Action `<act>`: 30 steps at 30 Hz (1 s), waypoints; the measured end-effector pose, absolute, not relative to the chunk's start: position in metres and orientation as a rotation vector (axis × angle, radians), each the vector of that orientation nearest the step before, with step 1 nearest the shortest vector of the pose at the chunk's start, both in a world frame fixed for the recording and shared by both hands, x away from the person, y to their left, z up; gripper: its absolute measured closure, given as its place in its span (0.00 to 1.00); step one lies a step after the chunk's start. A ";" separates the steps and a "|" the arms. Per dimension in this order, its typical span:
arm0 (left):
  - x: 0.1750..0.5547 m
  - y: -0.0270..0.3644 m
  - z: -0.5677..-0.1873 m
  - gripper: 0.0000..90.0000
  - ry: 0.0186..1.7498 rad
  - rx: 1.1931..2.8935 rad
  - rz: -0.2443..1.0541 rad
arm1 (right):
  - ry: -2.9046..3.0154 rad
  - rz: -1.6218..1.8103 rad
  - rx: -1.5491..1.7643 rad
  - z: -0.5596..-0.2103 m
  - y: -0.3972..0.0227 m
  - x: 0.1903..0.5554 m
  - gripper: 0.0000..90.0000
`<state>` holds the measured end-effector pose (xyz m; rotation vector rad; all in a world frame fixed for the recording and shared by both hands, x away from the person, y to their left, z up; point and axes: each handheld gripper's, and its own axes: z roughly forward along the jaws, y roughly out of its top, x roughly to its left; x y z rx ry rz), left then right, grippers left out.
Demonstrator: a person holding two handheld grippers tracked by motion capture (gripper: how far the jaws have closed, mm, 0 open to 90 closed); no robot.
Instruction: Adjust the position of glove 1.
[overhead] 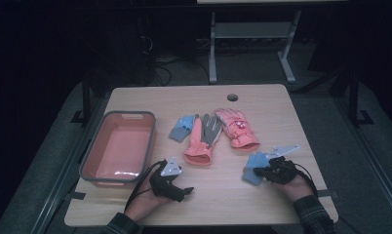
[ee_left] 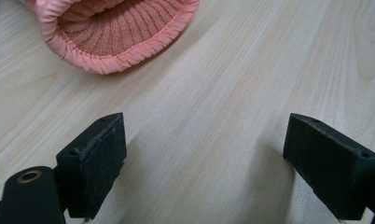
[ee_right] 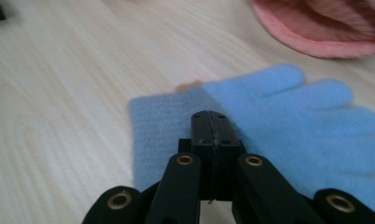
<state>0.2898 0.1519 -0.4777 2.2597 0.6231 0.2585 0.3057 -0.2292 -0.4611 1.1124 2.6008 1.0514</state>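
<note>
Two tongs are ours on the worktop (overhead: 262,204) — the right tongs (ee_right: 210,122) are clenched, jaws pressed together over a light blue glove (ee_right: 279,126) that lies flat near the right edge; whether they pinch its fabric we cannot tell. Our left tongs (ee_left: 204,163) stand released, jaws wide over bare wood, just near the cuff of a pink glove (ee_left: 115,37). Farther off lie a second pink glove (overhead: 238,127), a second blue glove (overhead: 182,126), and at left a pink bin (overhead: 89,161).
</note>
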 end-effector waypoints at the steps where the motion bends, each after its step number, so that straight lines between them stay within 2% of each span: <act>1: 0.290 0.152 -0.478 0.14 0.624 2.259 0.258 | 2.611 1.051 1.096 -0.461 -0.226 0.305 1.00; 30: 0.288 0.153 -0.477 0.14 0.615 2.272 0.262 | 2.782 1.122 0.828 -0.461 -0.155 0.288 1.00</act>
